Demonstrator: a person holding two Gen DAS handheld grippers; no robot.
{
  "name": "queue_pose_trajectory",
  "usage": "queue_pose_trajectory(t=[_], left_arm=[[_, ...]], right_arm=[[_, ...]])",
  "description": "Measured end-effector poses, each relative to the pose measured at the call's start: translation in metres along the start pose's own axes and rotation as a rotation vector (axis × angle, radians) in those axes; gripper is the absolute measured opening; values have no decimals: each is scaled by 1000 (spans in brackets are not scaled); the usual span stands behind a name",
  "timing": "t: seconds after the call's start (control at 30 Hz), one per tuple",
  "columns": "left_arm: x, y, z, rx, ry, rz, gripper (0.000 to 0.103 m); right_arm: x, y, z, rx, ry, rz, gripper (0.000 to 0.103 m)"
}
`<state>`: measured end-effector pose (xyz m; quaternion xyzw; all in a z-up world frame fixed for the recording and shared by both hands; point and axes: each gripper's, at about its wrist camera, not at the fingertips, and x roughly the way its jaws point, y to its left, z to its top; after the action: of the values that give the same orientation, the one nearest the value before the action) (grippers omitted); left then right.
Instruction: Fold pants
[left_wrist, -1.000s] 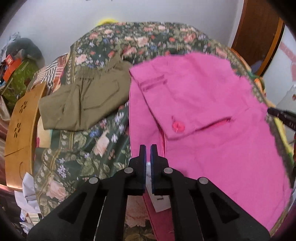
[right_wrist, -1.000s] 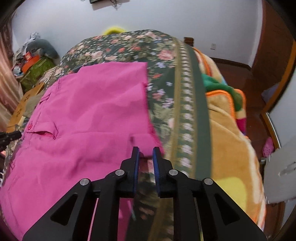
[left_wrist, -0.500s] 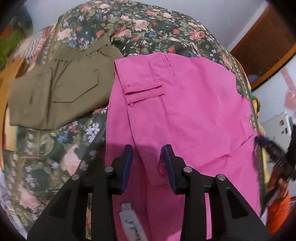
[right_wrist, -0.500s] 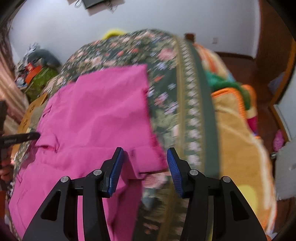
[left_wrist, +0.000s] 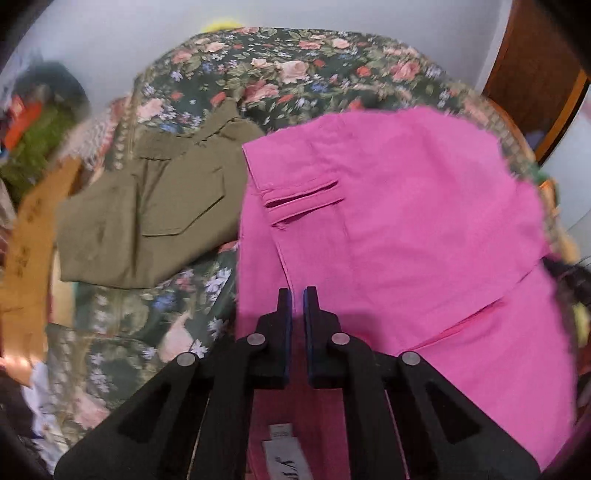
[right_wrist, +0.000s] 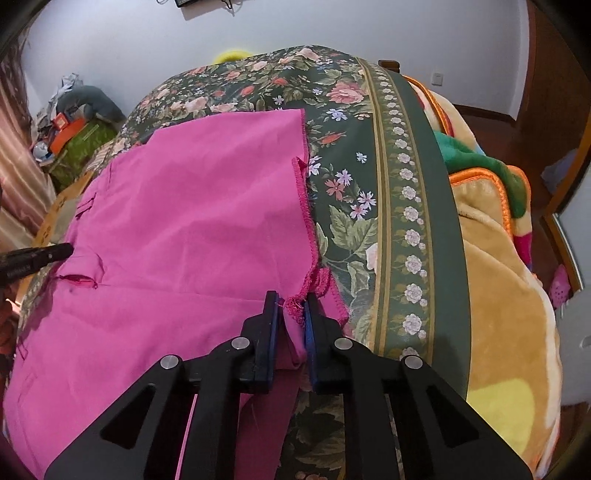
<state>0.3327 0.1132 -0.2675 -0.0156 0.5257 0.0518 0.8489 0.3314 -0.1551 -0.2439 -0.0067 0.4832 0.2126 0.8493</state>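
Pink pants (left_wrist: 399, 229) lie folded over on the floral bedspread; they also show in the right wrist view (right_wrist: 192, 229). My left gripper (left_wrist: 296, 295) is shut on the pants' waist edge, with the inner label below the jaws. My right gripper (right_wrist: 290, 301) is shut on the frayed hem corner of the pink pants. The tip of the left gripper shows at the left edge of the right wrist view (right_wrist: 33, 258). The tip of the right gripper shows blurred at the right of the left wrist view (left_wrist: 569, 273).
Folded olive-green pants (left_wrist: 147, 218) lie left of the pink ones on the floral bedspread (right_wrist: 354, 206). A yellow and orange blanket (right_wrist: 498, 280) covers the bed's right side. A wooden board (left_wrist: 26, 236) and clutter stand at the left. A wooden door (left_wrist: 532, 62) is at the back right.
Both grippers were shut, opened half a second ago, and have closed again on the pink pants: left on the waist edge, right on the hem corner.
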Motion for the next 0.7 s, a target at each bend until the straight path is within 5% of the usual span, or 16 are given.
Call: queue_pose_trajectory(t=[0.23, 0.43, 0.53, 0.7], left_arm=[[-5, 10, 4, -23, 19, -38, 7], [-40, 31, 10, -37, -49, -64, 12], [-49, 46, 24, -66, -81, -72, 32], [-44, 60, 50, -103, -100, -85, 57]], right_arm=[[-4, 2, 5, -10, 44, -64, 11], [-31, -3, 11, -49, 48, -125, 23], [-47, -6, 23, -47, -10, -120, 45], [-53, -2, 52, -57, -88, -89, 50]])
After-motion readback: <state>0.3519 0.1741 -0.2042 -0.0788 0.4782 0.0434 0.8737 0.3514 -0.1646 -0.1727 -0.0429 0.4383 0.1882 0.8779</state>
